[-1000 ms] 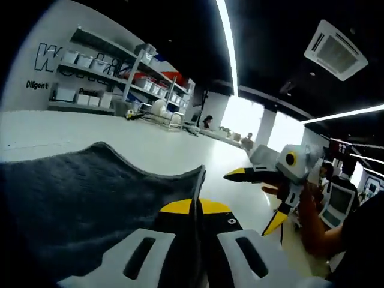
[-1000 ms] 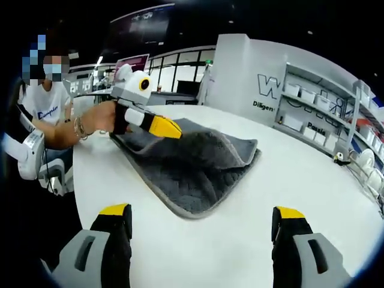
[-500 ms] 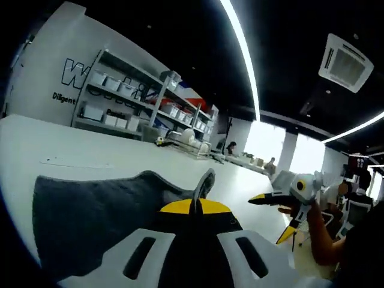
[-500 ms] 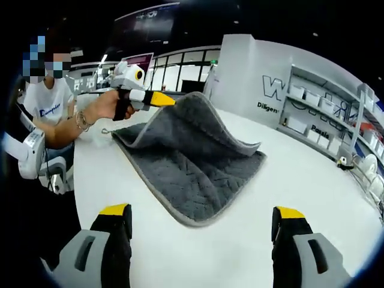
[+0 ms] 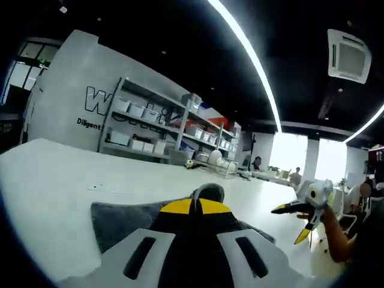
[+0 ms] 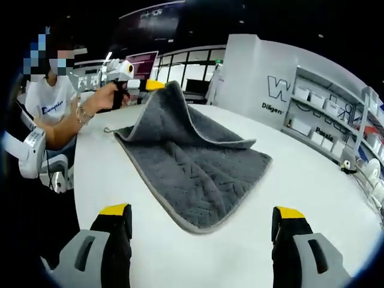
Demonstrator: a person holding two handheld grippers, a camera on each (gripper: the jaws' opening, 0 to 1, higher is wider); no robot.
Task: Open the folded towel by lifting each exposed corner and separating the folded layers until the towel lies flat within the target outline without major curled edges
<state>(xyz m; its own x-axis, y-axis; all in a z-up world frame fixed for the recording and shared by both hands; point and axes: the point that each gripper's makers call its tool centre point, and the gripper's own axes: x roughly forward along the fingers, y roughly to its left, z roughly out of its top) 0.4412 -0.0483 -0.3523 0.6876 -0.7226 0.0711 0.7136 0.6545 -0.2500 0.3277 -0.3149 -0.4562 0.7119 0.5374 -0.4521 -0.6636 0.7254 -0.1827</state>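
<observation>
Towel (image 6: 198, 174): dark grey, on the white table (image 6: 312, 198), ahead of the right gripper and between its jaws' lines; lower layer flat, top layer peeled up into a tent, one corner raised toward the upper left of the right gripper view.
Towel corner (image 5: 207, 193): pinched just past the yellow tips of the left gripper, curling over them; rest of the cloth spreading out below and to the left of those tips.
Left gripper (image 5: 193, 207): jaws pressed together, clamped on the towel corner; seen also in the right gripper view (image 6: 151, 85), held up by a hand (image 6: 108, 96) above the far edge of the towel.
Right gripper (image 6: 201, 219): jaws spread wide, nothing between them, short of the towel's near edge, above bare table; seen also at the right of the left gripper view (image 5: 294, 219), apart from the towel, yellow tips splayed.
Shelves (image 5: 162, 129): against the wall, well beyond the left gripper, stocked with white bins.
Person (image 6: 51, 102): white shirt, at the far left of the right gripper view.
</observation>
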